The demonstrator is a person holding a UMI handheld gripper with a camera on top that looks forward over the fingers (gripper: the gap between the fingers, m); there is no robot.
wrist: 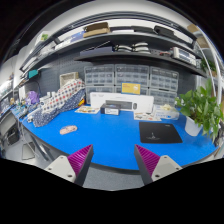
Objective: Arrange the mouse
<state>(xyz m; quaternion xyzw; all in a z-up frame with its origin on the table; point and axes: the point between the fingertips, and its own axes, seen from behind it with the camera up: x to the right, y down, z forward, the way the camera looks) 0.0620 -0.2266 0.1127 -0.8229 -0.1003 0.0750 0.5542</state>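
A workshop fills the view, with shelves (110, 35) of boxes running across the top of the frame and a wall of small drawer cabinets (112, 77) at centre, and below them a wide blue table (110, 135) spreads across the middle. On that table, left of centre, sits the mouse (68, 129), a small pale, rounded shape lying flat on the blue, too small to make out buttons or a cord. Over to the right of centre lies a dark square mouse mat (159, 132), well apart from the mouse. A white box (118, 103) stands at the back of the table, and a leafy green plant (202, 108) rises at the right edge. At the bottom of the frame the gripper (113, 160) hangs short of the table's near edge, its fingers spread wide with the purple pads (80, 159) facing each other and nothing between them.
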